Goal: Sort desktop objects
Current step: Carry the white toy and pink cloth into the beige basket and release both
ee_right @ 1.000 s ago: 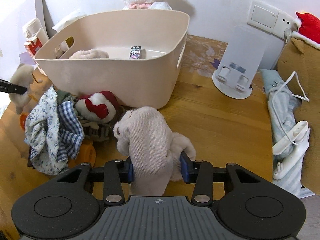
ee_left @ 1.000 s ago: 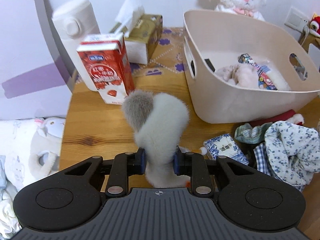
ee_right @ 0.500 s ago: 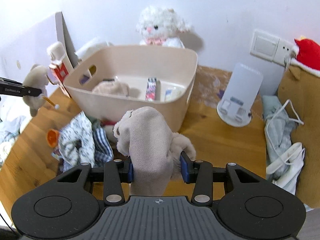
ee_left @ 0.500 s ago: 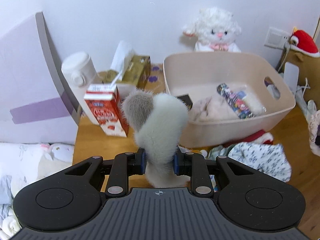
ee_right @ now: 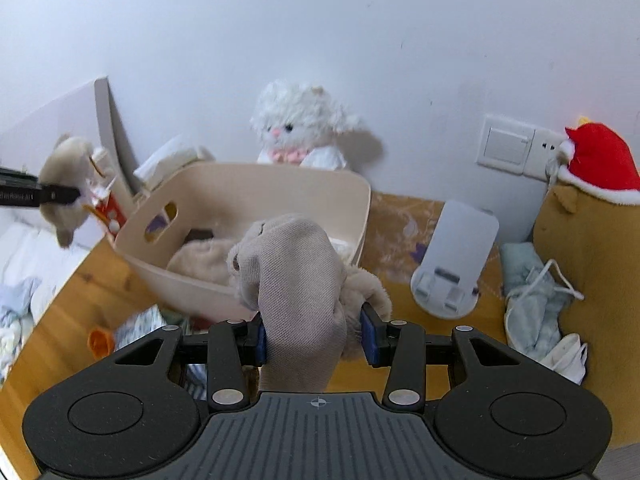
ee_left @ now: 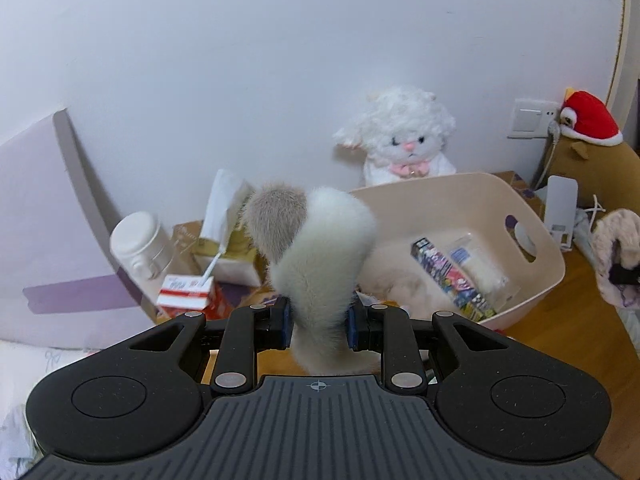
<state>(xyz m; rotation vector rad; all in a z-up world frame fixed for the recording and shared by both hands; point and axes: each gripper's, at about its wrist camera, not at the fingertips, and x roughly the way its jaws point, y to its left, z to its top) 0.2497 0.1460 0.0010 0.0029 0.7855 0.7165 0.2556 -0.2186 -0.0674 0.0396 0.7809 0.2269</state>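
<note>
**Both grippers loaded, bin ahead**

L gripper (ee_left: 316,326) is clamped on a fluffy white-and-grey plush (ee_left: 316,256), held up in front of the beige bin (ee_left: 536,240). R gripper (ee_right: 316,338) is pinched on a soft beige knit toy (ee_right: 296,280), near the bin's front wall. Judgement: carry each over the rim before letting go, one at a time; limp fur may snag on pads. Bin is smooth plastic w/ handle cutouts, already holding a plush & packets. Wooden desk (ee_right: 72,304) beneath.

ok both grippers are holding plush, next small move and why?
Probably carry the left gripper forward over the beige bin before releasing. Its jaws clamp the white furry plush, the bin sits just ahead with soft items already inside, and the right gripper likewise holds a beige plush.
</note>
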